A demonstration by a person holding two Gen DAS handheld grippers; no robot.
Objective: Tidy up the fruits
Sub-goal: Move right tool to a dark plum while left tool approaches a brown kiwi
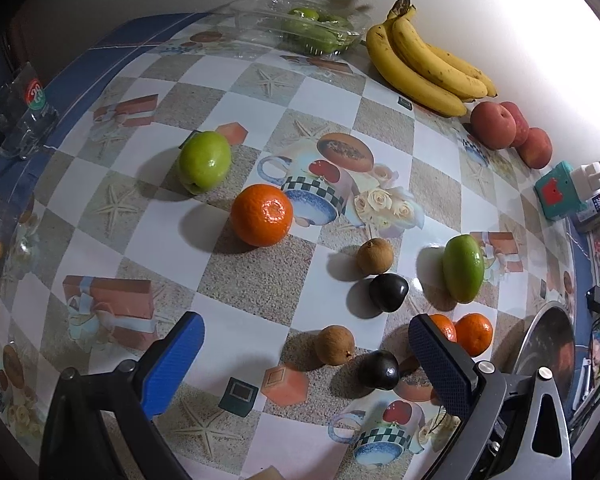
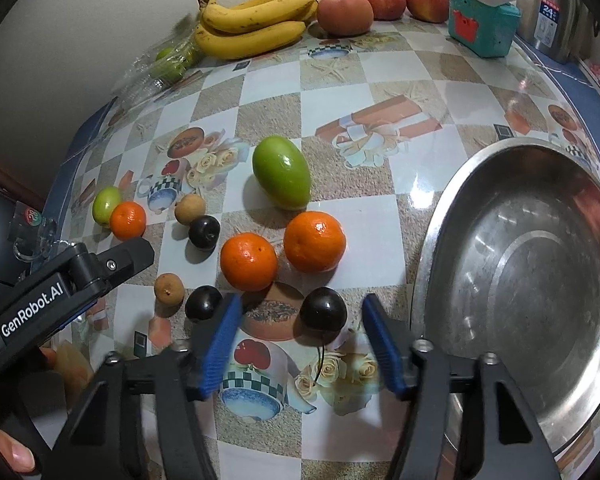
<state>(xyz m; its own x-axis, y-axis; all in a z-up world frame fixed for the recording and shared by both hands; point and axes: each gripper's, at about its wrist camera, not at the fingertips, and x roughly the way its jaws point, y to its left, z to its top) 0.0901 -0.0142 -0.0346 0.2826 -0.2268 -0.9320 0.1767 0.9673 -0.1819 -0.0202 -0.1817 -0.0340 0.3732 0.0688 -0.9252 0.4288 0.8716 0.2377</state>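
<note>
The table (image 2: 380, 216) was strewn with loose fruit and the bowl (image 2: 452, 240) held nothing. Your right gripper (image 2: 300, 344) stood part-open around, not gripping, a cherry (image 2: 323, 311); your left gripper (image 1: 300, 368) gaped empty.

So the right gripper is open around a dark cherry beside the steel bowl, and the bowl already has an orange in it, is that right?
Not quite: the steel bowl holds nothing, as the right wrist view shows. The two nearest oranges lie on the table beside it. The rest stands: the right gripper is open around the dark cherry, its pads clear of it.
</note>
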